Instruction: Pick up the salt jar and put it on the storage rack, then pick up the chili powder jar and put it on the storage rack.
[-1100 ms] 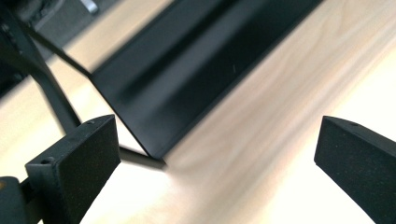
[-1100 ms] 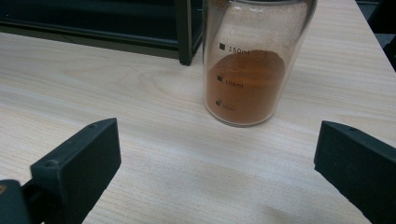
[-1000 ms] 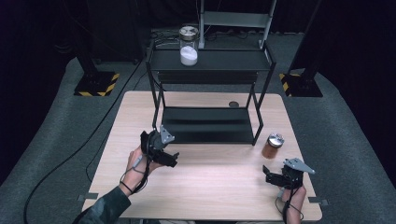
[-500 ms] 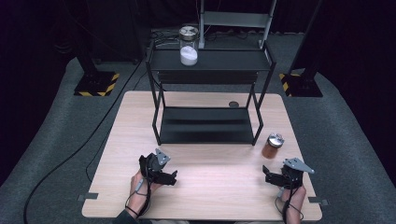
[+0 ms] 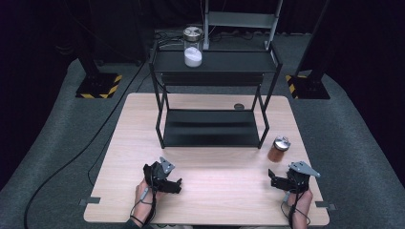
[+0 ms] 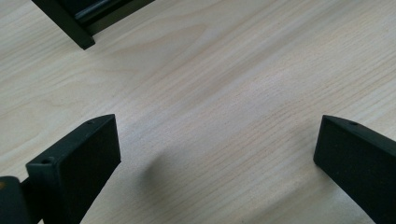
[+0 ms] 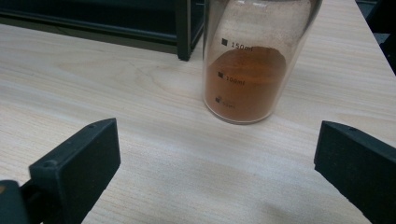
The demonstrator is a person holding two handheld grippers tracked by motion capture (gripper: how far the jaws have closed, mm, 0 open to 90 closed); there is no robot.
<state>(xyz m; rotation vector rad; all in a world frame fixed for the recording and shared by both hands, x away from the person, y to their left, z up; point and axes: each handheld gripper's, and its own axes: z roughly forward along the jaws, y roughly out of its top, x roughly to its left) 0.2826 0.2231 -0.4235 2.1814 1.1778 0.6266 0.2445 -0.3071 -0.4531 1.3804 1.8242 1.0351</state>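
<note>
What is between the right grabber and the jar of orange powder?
Nothing but bare table. In the right gripper view, the open right gripper faces the jar of orange powder across plain wood.

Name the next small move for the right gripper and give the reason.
Probably ease the right gripper straight forward until its jaws flank the jar of brown powder. The jaws stand wide open with only bare table between them, and the jar stands upright just ahead, untouched, beside the black rack's leg. The left gripper is open over bare wood.
</note>
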